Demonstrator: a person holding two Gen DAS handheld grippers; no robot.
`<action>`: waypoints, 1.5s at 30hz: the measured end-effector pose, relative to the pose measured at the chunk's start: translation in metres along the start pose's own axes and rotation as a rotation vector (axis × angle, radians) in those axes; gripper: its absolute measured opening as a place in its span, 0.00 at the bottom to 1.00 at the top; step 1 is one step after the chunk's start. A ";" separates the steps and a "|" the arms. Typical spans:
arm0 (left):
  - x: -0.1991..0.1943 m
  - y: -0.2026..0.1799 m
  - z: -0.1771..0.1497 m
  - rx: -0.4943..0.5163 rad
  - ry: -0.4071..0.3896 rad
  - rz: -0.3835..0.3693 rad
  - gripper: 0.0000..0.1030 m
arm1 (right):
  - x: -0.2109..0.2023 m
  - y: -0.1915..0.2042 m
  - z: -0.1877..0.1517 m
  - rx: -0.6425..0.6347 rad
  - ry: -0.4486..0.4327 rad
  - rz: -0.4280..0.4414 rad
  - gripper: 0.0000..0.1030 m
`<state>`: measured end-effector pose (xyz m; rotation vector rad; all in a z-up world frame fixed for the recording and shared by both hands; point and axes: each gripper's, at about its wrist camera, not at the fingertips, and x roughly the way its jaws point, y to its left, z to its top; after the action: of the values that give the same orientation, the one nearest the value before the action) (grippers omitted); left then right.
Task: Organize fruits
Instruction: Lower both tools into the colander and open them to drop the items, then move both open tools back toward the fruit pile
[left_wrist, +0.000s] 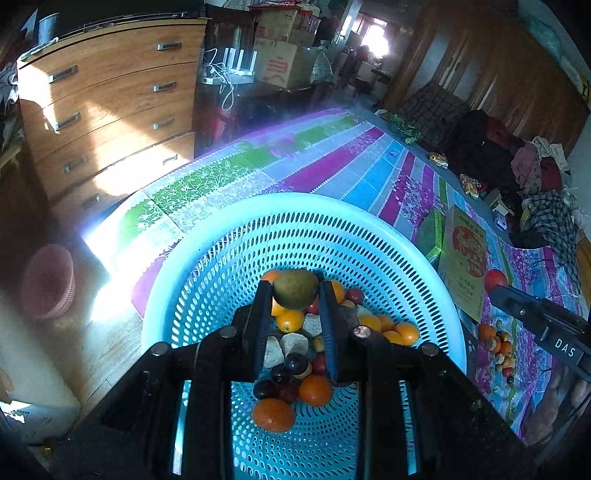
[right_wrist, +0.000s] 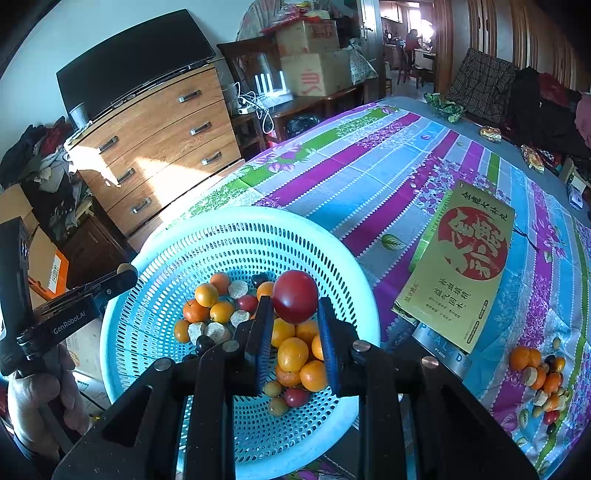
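Note:
My left gripper is shut on a green-brown fruit and hovers over the light blue perforated basket, where oranges, dark plums and pale pieces lie in a heap. My right gripper is shut on a red round fruit above the same basket, over its pile of oranges. The right gripper also shows at the right edge of the left wrist view with the red fruit. The left gripper body and a hand appear at left in the right wrist view.
A small heap of loose fruit lies on the striped bedspread right of the basket. A yellow-green box with a red seal lies beside it. A wooden chest of drawers stands behind. A pink bin sits on the floor.

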<state>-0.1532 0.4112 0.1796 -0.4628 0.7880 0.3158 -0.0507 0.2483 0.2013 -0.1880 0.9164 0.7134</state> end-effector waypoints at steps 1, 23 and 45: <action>0.001 -0.001 0.000 0.000 0.001 -0.001 0.25 | 0.000 0.000 0.000 0.000 0.000 -0.001 0.27; 0.003 -0.005 0.002 0.008 0.013 -0.021 0.25 | -0.001 -0.006 0.000 0.010 0.000 -0.004 0.27; -0.002 -0.013 -0.005 0.005 0.034 0.008 0.80 | -0.018 -0.002 -0.006 0.004 -0.052 -0.004 0.63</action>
<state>-0.1517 0.3975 0.1818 -0.4609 0.8239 0.3143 -0.0603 0.2355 0.2119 -0.1671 0.8670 0.7095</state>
